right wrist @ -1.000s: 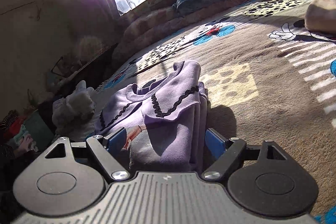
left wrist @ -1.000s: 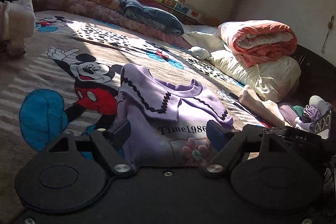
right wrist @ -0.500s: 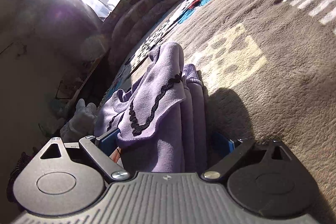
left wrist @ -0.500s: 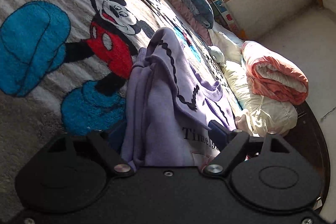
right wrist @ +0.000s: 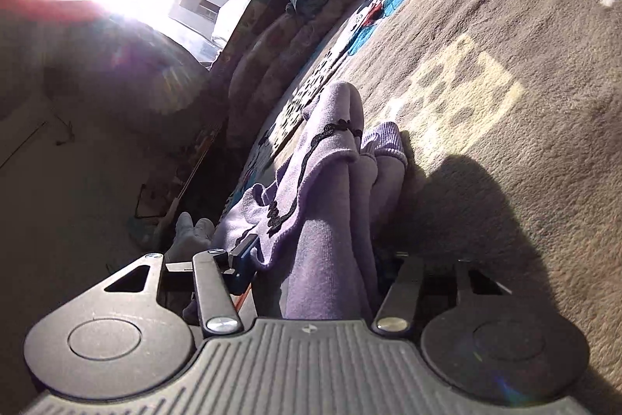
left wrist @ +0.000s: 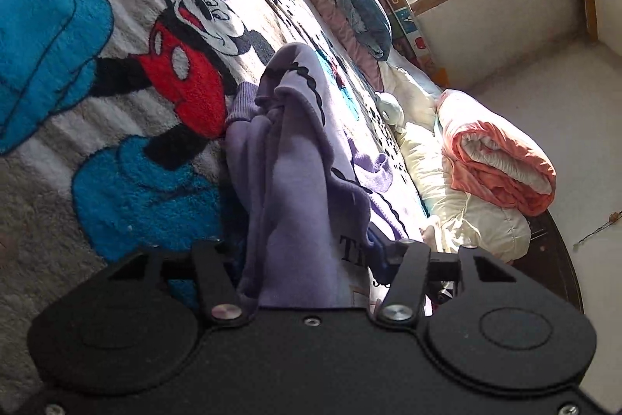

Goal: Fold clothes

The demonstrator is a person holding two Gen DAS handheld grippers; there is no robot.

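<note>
Left wrist view is tilted hard, so the Mickey Mouse blanket [left wrist: 116, 72] slopes up to the left. The left gripper [left wrist: 303, 251] has its two fingers closed in on a bunched fold of the lavender sweatshirt [left wrist: 295, 189], cloth pinched between them and rising up out of the jaws; black scalloped trim runs along the collar and black lettering shows just beside the right-hand finger. Further right sit a cream pillow [left wrist: 466, 220] with a rolled orange quilt [left wrist: 501, 158] on top of it, near the wall, and a blue garment [left wrist: 357, 2] lies along the window side. The right wrist view is rolled over too, blanket climbing to the right. The right gripper [right wrist: 315, 263] is also clamped on the sweatshirt [right wrist: 330, 205], folded layers squeezed between the fingers, its ribbed cuff [right wrist: 385, 139] resting on the blanket just past the collar. The garment lies on the blanket between both tools, partly lifted.
</note>
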